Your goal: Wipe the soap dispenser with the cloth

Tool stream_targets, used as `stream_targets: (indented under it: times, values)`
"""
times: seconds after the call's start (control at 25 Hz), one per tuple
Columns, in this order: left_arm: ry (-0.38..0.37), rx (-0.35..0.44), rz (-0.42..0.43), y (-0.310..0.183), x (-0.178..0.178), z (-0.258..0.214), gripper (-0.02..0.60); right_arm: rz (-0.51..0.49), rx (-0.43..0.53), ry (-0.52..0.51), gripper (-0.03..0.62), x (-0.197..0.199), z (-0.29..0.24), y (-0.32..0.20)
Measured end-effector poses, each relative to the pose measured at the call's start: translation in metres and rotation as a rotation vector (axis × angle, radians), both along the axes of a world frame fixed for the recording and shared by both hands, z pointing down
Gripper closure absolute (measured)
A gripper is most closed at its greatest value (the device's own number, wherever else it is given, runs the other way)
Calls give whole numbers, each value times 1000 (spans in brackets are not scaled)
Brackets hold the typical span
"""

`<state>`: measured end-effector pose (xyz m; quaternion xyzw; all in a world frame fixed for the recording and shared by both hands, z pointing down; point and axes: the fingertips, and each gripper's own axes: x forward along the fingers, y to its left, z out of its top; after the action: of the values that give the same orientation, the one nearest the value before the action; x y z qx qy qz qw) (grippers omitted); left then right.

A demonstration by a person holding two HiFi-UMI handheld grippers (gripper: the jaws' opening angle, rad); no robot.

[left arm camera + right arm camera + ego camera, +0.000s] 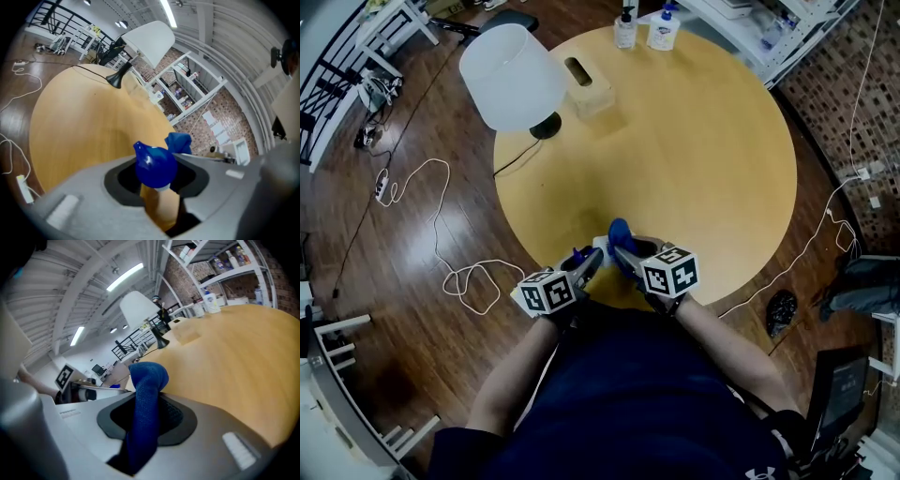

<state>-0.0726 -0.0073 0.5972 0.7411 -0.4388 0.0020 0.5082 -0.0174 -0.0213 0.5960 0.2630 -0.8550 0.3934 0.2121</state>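
While the left gripper (586,265) is clamping the light, probably slippery soap dispenser (155,166) by its body, the right gripper (628,255), just right, is pinching the limp cloth (145,404).

On round yellow wooden table (722,169): white-shaded lamp with black base (511,66), beige tissue box (591,89) just beside, two white pump bottles (662,28) at far edge.

The head view looks steeply down from above the person (628,403) onto the round desk (694,141), the left gripper (589,261) and the right gripper (623,251). Each gripper view rides close behind its own jaws, facing low across the desk; both share the white lamp (150,40) and the far shelves (187,82).
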Motion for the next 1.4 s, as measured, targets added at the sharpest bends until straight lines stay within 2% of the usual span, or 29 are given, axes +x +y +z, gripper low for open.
stream_targets:
  times: [0.08,0.16,0.28,0.4,0.56,0.68,0.8,0.84,0.92,1.04,1.2,1.32,1.4]
  values:
    - [5,-8,-8,1,1,2,439,-50,22,-14,490,-17,-1,12]
    - [-5,-9,-1,1,2,2,437,-42,21,-15,490,-15,7,13]
    - [-13,-10,5,2,0,3,437,46,-20,30,490,15,30,4]
    - [-13,-1,9,1,2,1,439,145,-108,76,490,53,56,-4]
    - [-19,2,14,-1,2,2,439,163,-156,117,490,73,70,-3]
    - [-13,-1,13,-3,4,3,439,102,-79,45,490,51,41,3]
    - [-10,-4,10,-5,5,2,439,-73,24,-62,490,2,1,25]
    - [-8,-9,7,-5,6,3,439,-123,42,-74,490,-10,-3,33]
    - [-3,-20,1,-5,6,3,439,-153,45,-73,490,-14,1,39]
    - [-2,-24,1,-4,6,3,439,-108,3,-37,490,10,23,33]
    - [-14,-13,16,-7,6,2,439,-26,-52,77,490,60,61,23]
    - [-58,9,74,-8,11,-1,439,16,-90,171,490,87,80,18]
    - [-113,30,143,-11,17,-6,439,55,-108,201,490,98,83,15]
